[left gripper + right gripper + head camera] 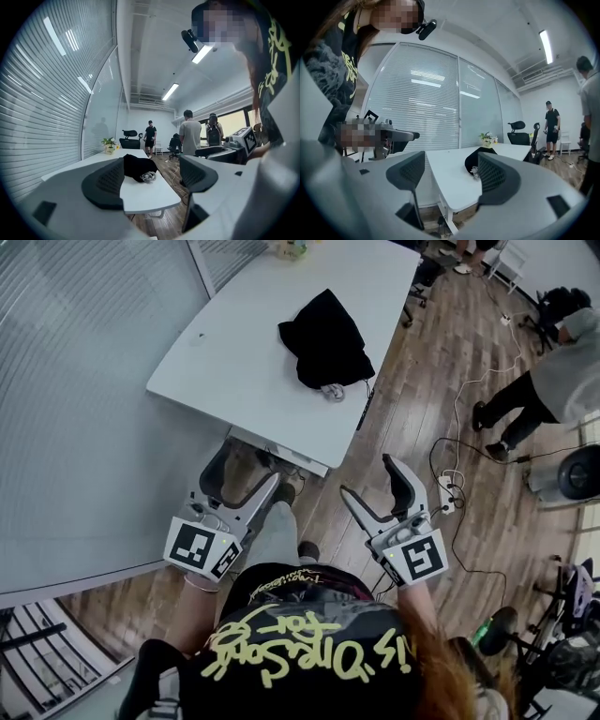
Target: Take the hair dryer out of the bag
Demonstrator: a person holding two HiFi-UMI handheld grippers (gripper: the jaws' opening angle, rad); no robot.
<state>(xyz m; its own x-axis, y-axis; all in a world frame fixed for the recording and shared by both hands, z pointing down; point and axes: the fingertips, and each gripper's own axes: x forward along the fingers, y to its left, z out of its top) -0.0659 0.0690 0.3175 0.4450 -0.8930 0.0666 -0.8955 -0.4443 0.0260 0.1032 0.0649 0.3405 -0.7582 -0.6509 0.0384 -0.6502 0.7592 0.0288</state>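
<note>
I had both tools held out level in front of the operator, over the wood floor (412, 399) and short of the near end of the white table (244, 362); neither touched it. The left gripper (246, 486) had its fingers spread wide with nothing between them. In the left gripper view, the left gripper (152, 180) framed only the table (145, 197) and the bag (136, 166) well beyond its dark pads (108, 182). The right gripper (377, 491) stood the same way, fingers wide and empty. In the right gripper view, the right gripper (450, 176) showed the table's near corner through the gap, and its right-hand pad overlapped the bag (474, 159).

The black bag (323, 338) lay slumped on the table by its right edge, nearer the near end than the far one, well apart from both tools. A pale coil of cord (333, 391) lay at the bag's near end, just inside the table's right edge. I could not make out the hair dryer itself.

A potted plant (109, 144) stood at the far end of the table. A person (553, 381) stood on the floor off to the right.
</note>
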